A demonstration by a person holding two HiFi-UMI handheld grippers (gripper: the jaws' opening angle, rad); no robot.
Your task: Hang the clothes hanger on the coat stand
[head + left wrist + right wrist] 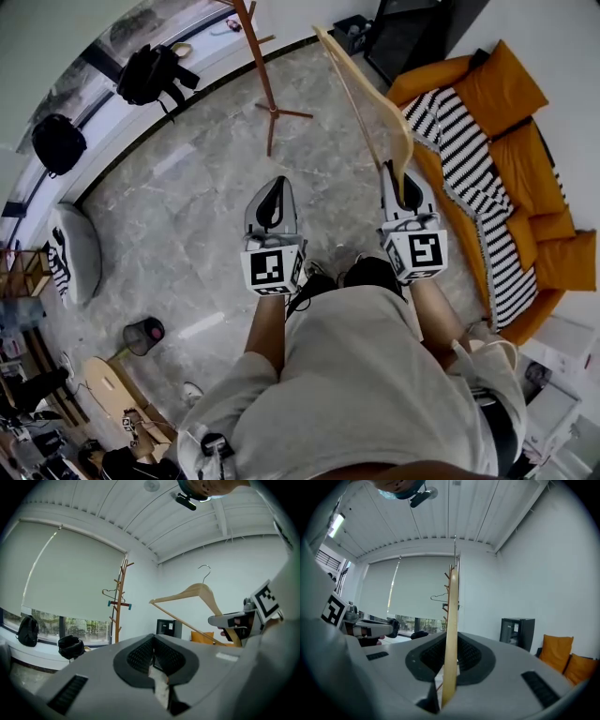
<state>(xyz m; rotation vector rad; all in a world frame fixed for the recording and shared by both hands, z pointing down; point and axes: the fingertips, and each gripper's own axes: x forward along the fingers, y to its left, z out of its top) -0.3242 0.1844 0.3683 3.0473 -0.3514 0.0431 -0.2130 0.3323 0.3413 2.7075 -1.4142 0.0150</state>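
Head view: right hand-held gripper (403, 178) is clamped on one arm end of the pale wooden clothes hanger with metal hook (375, 94), and the rest sticks out fwd over the grey marble floor (187, 216). Left hand-held gripper (275, 192) is beside it, carrying nothing. The reddish-brown wooden coat stand (262, 67) is well apart, ahead near the window wall. An orange sofa (487, 94) sits at right and black bags (155, 70) by the window. Left gripper view: jaws together, nothing btwn them (153, 656). The hanger (197, 592) is up in the air with its hook topmost, and the right unit (234, 620) grips its low end. The stand (120, 602) has a thin dark wire hanger (110, 592) on one peg already. Right gripper view: pads are shut on the hanger (451, 620), seen edge-on, and it lines up w/ the stand (446, 576) behind it. Risks: the grip is at the far end from the hook, so there's a long lever. Any swing could pivot or slip the wood in the pads, and hook aim will be twitchy. The stand looks light, so a knock from the arm or bar could rock it. One peg is taken, so pick a free one. Count: 1 wooden hanger, 1 wire hanger, 1 stand, 2 hand-held grippers, 2 black bags, 1 sofa.
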